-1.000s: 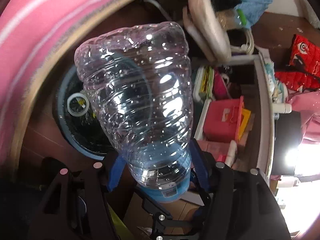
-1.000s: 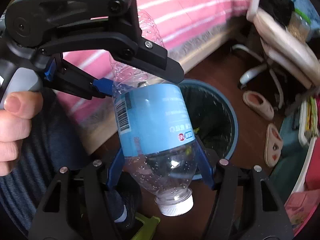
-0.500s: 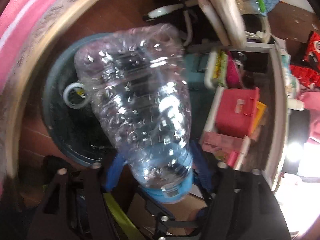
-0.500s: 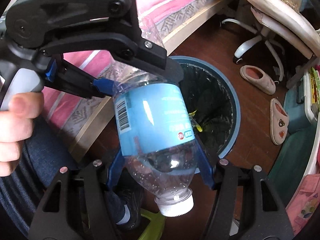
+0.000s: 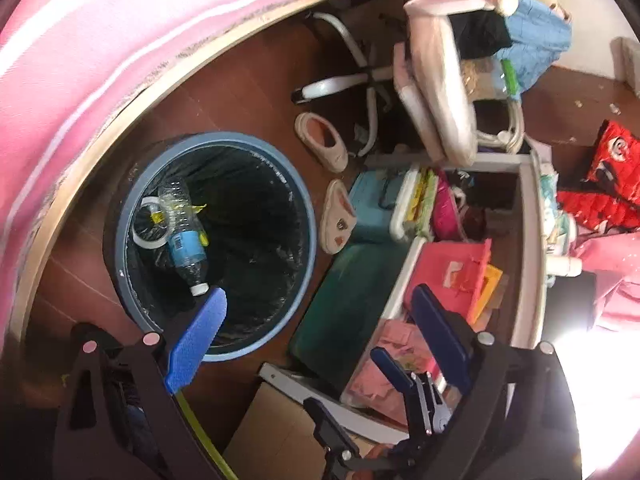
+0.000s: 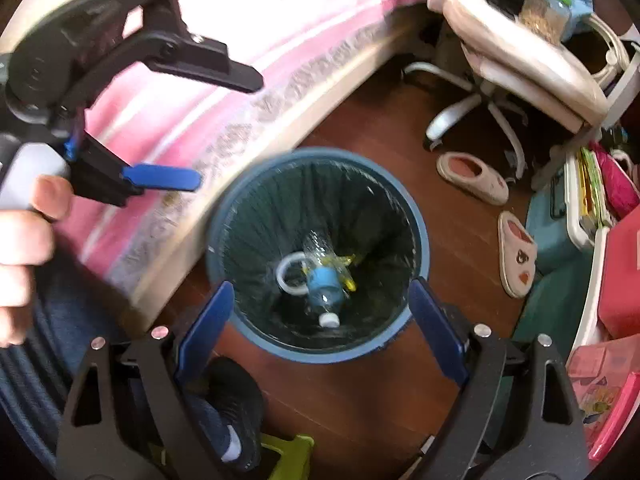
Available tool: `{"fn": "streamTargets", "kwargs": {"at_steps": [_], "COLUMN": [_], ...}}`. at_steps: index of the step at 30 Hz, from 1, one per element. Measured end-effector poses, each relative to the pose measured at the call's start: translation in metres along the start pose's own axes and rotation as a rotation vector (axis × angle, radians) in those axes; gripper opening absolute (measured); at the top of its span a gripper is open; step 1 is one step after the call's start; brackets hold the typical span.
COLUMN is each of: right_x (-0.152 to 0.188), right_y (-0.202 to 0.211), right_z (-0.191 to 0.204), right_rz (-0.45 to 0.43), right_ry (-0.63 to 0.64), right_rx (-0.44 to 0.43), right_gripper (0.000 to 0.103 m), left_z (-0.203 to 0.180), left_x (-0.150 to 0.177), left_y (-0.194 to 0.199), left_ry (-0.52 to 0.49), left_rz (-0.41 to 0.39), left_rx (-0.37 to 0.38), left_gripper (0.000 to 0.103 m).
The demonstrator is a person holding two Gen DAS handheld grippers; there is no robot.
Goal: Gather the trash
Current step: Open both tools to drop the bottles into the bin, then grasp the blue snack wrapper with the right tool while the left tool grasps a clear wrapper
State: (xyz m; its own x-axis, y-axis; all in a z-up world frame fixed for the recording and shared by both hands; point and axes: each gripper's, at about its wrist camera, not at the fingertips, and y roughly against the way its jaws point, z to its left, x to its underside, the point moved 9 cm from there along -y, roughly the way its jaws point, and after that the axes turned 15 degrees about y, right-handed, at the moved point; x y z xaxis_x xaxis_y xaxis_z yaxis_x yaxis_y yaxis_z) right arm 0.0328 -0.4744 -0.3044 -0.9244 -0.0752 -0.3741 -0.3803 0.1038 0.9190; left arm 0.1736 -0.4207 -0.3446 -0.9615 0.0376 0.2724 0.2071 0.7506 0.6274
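**Left wrist view: bottle lands in the bin as both grippers let go**

Left wrist view: the plastic bottle [image 5: 185, 240] lies inside the blue-rimmed trash bin [image 5: 120, 264], cap toward the near rim, beside a white tape ring [image 5: 149, 224] and yellow scraps on the black liner. The left gripper [image 5: 316, 320] hangs over the near rim, its blue fingers [image 5: 196, 340] spreading wide with nothing between them, which looks like a release made above the opening so the bottle would fall in. Slippers [image 5: 322, 142], a swivel chair [image 5: 436, 92] and crammed shelves [image 5: 528, 240] crowd the floor to the right.

Right wrist view: the right gripper [image 6: 322, 320] points steeply down over the same bin [image 6: 420, 216], fingers [image 6: 206, 324] parting on either side of it and empty. The bottle [image 6: 322, 280] rests at the bottom, label up. The left gripper [image 6: 216, 128], carried by the person's left hand [image 6: 24, 248], reaches in from the left, its fingers well apart. A pink-striped bed [image 6: 280, 40] runs just behind the bin. This item seems done; other trash would come next.
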Motion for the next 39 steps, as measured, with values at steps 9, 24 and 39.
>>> {"fn": "streamTargets", "kwargs": {"at_steps": [9,24,39], "right_x": [-0.053,-0.147,-0.236], "right_y": [0.060,0.129,0.105], "right_z": [0.042,0.163,0.369], "right_rz": [-0.144,-0.346,-0.332], "right_ry": [0.091,0.370,0.620], "right_rx": [-0.021,-0.084,-0.287], "right_gripper": [0.088,0.088,0.088], "left_z": [-0.015,0.037,0.208], "left_x": [0.015,0.034,-0.015], "left_y": [0.076,0.325,0.491], "left_ry": [-0.026,-0.039,0.198], "left_rz": [-0.159,-0.548,-0.786], "left_rx": [0.124,0.384,0.386], "left_gripper": [0.091,0.091,0.091]}}
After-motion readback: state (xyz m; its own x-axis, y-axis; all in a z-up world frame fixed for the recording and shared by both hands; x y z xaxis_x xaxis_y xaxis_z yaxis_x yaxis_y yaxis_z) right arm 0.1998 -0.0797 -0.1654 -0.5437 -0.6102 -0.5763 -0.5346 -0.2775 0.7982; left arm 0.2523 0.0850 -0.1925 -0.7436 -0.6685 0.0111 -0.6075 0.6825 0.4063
